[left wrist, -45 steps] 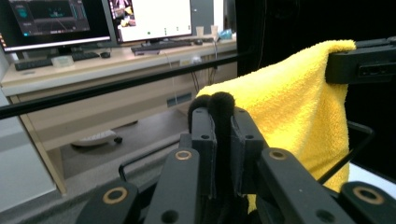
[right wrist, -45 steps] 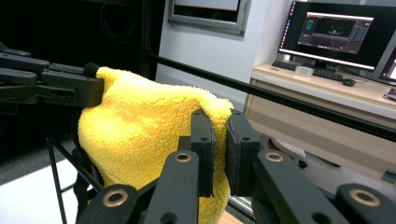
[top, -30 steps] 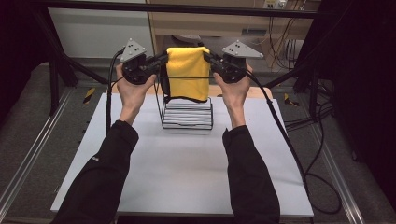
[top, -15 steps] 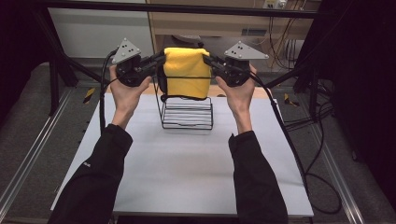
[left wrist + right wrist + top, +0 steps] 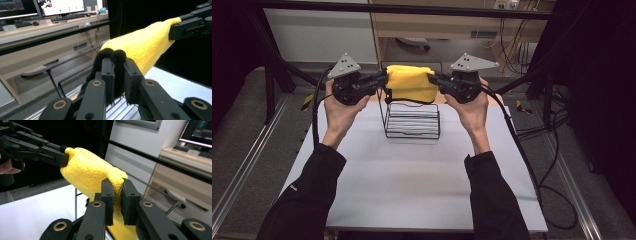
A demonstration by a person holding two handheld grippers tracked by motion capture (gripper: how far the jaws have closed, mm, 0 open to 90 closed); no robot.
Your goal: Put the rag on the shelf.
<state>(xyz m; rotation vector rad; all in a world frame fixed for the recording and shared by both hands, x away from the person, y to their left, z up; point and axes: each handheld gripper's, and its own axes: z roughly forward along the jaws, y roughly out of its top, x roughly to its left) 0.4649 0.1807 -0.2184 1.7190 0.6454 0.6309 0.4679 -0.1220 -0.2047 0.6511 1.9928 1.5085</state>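
A folded yellow microfibre towel (image 5: 411, 83) hangs in the air between the two grippers, above the far part of the white table (image 5: 412, 185) and over the top of a black wire rack (image 5: 412, 120) that stands on it. The left gripper (image 5: 381, 80) is clenched on the towel's left edge, where a dark trim bunches up between its jaws in the left gripper view, and the right gripper (image 5: 432, 80) is clamped on the opposite edge, its pads pressing a fold of yellow pile. The cloth looks light, soft and wholly limp: it sags in the middle and drapes down below the grip line, so it will take no shape of its own. The pile should give the pads good friction, though a thin pinch could slip free. Holding it at the two upper edges, well apart and with a full bite, keeps it spread for laying over the rack's top wire.
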